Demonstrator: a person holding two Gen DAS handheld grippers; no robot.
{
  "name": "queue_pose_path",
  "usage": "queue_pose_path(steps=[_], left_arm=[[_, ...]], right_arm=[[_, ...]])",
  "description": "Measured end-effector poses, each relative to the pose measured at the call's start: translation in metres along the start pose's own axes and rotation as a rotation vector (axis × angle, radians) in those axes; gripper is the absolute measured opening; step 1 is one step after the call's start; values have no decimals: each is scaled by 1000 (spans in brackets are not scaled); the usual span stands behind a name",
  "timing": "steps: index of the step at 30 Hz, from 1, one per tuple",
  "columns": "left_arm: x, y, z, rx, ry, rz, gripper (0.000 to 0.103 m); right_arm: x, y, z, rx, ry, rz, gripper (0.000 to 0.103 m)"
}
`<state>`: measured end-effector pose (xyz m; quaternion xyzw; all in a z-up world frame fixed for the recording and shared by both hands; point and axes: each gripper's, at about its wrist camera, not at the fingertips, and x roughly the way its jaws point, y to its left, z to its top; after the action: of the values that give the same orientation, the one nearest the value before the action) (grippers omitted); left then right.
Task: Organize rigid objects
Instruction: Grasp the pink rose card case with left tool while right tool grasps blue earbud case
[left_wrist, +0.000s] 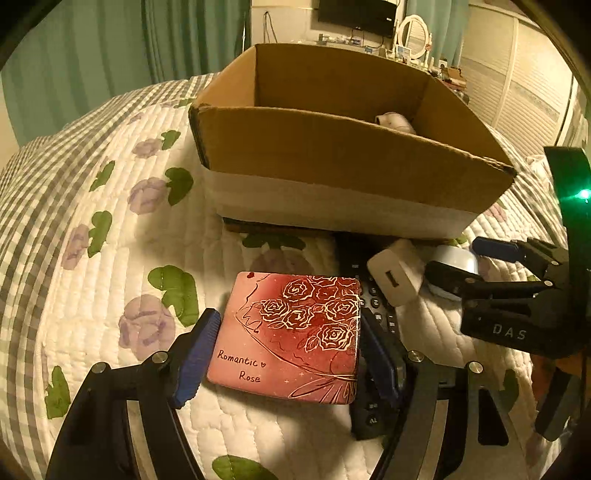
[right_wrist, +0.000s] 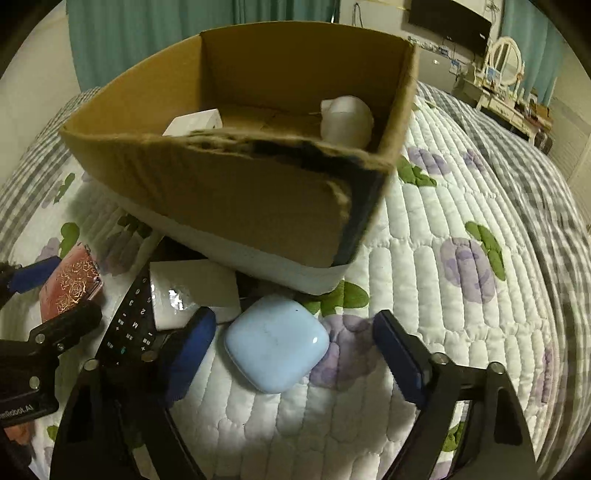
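A pink square tin (left_wrist: 291, 338) printed with gold roses lies flat on the quilt beside a black remote (right_wrist: 129, 325), a white charger (right_wrist: 192, 291) and a pale-blue rounded case (right_wrist: 277, 343), before an open cardboard box (right_wrist: 229, 184).

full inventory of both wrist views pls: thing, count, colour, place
cardboard box: 1, brown with a white band at the base, on the bed behind the other things
white things in the box: 2, one rounded, one flat, partly hidden
pink tin: 1, pink-red with gold roses, on the quilt between the left gripper's pads
remote control: 1, black, right of the tin, partly under the charger
charger: 1, white, in front of the box
blue case: 1, pale blue, rounded, between the right gripper's pads
quilt: 1, white with purple flowers
left gripper: 1, black, blue pads, at the tin's sides
right gripper: 1, black, blue pads, a gap on one side of the case
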<state>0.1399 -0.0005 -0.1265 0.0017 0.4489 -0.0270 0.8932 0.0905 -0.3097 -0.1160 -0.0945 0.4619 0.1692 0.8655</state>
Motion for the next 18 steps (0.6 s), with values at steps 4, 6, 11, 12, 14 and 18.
queue_pose_path(steps=[4, 6, 11, 12, 14, 18], left_arm=[[10, -1, 4, -2, 20, 7, 75], [12, 0, 5, -5, 19, 8, 75], [10, 1, 8, -20, 13, 15, 75], [8, 1, 8, -27, 12, 17, 75], [3, -1, 7, -33, 8, 22, 75], [-18, -8, 8, -30, -14, 28, 75]], right_arm=[[1, -4, -3, -1, -2, 18, 65], [0, 0, -5, -21, -1, 36, 54], [-4, 7, -12, -48, -6, 27, 53], [-8, 8, -15, -51, -12, 23, 53], [-14, 12, -21, -54, -22, 20, 53], [-30, 17, -30, -63, -35, 16, 30]])
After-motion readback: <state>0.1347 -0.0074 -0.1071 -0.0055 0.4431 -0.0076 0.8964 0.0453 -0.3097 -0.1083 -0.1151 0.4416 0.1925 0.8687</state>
